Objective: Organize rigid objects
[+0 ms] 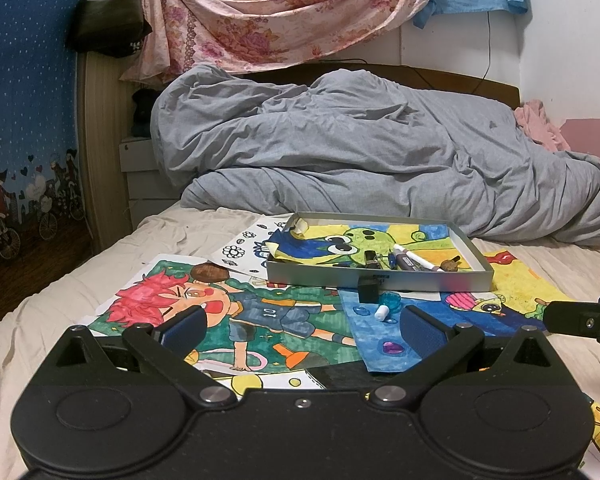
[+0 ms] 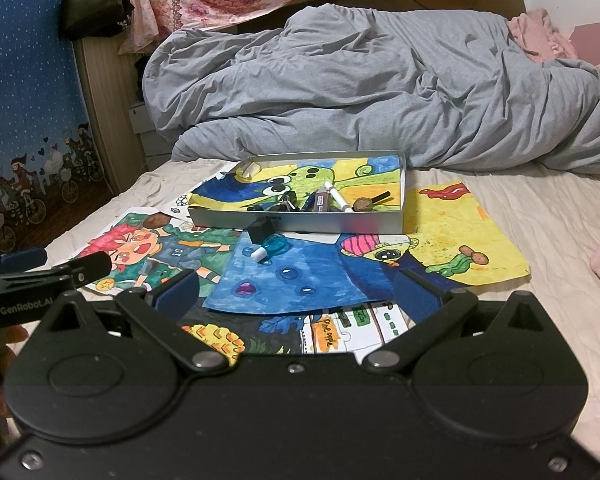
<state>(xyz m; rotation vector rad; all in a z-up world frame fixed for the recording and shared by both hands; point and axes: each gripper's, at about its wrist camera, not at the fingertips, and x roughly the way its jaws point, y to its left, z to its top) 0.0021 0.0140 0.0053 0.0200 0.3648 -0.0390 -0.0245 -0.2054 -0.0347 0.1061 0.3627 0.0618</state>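
**Both grippers empty above the drawings**

The left gripper (image 1: 300, 326) and right gripper (image 2: 296, 288) hover with jaws spread wide, holding nothing. Just ahead on the coloured drawings (image 2: 300, 276) lie a black block (image 2: 259, 231), a teal cap (image 2: 276, 245) and a white cap (image 2: 259, 255). Beyond, the grey tray (image 2: 300, 224) holds markers (image 2: 337, 198).

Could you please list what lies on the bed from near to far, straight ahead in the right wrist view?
Blue painted paper sheet → small white cap → small black block → shallow grey metal tray → rumpled grey duvet.
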